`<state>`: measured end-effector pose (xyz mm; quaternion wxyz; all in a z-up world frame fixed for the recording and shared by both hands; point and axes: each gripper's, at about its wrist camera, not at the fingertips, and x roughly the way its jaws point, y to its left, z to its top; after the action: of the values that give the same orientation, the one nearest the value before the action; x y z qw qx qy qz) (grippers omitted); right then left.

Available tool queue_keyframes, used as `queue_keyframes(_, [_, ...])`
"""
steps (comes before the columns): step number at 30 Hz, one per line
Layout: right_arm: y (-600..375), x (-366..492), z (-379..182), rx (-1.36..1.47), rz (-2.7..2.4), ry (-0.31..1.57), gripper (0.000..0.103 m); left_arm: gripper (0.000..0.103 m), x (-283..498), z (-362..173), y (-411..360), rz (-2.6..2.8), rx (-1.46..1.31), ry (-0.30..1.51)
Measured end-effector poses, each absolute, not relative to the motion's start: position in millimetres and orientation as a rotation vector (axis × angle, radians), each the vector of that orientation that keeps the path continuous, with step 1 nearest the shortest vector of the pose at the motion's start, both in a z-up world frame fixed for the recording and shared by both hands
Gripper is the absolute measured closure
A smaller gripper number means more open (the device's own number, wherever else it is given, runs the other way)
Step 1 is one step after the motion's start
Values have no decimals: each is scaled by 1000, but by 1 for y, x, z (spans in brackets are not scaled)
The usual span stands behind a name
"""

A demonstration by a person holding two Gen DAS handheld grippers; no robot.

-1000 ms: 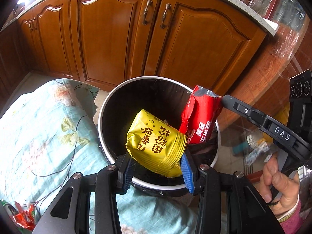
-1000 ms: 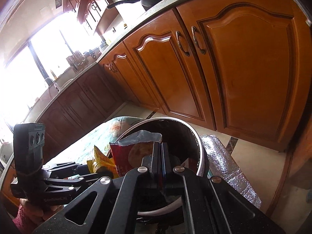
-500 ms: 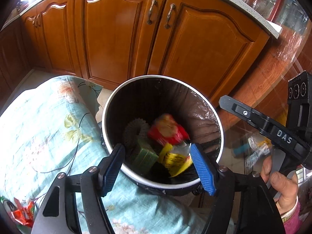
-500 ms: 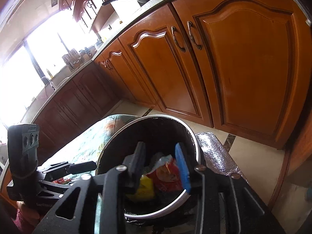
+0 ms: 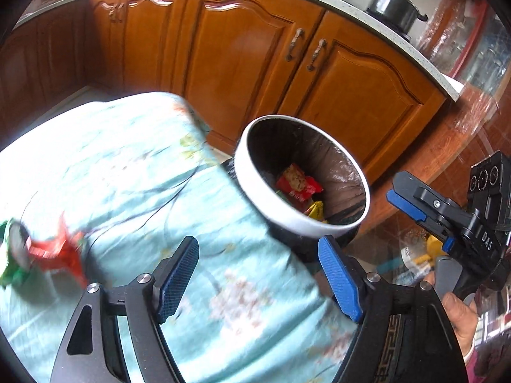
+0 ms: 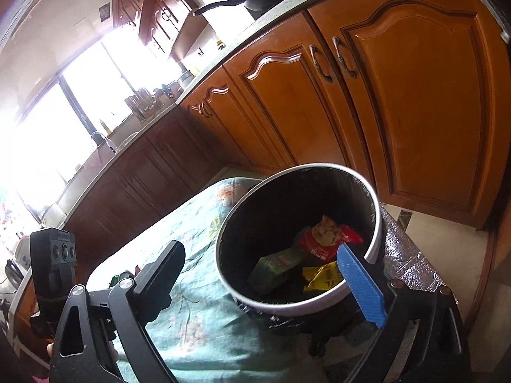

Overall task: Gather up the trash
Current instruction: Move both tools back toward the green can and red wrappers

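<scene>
Beyond right hand-held gripper [image 6: 268,271] — red wrapper [image 6: 329,239], inside bin [image 6: 377,223]

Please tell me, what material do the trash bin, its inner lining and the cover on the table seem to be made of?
Trash bin: probably plastic or coated metal; smooth white rim with soft shine. Lining: thin dark plastic bag, wrinkled and glossy. Table cover: woven fabric, matte, pale turquoise with printed flowers, draping softly over the edge.

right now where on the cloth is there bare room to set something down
The floral cloth is bare from its far edge by the cabinets across to the white bin. The near left corner is crowded by a red wrapper and green scraps. Both tools stand open and empty.
</scene>
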<state>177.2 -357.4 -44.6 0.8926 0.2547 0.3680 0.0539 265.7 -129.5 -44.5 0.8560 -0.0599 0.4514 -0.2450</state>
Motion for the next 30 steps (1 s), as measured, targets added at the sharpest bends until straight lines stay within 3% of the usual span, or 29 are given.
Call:
queue_keyframes(15, [-257, 157, -72, 533, 270, 886, 5, 26, 200, -54, 4, -304, -309, 970])
queue_keyframes(30, [-189, 159, -91, 460, 330, 970, 5, 20, 162, -50, 69, -133, -343, 935])
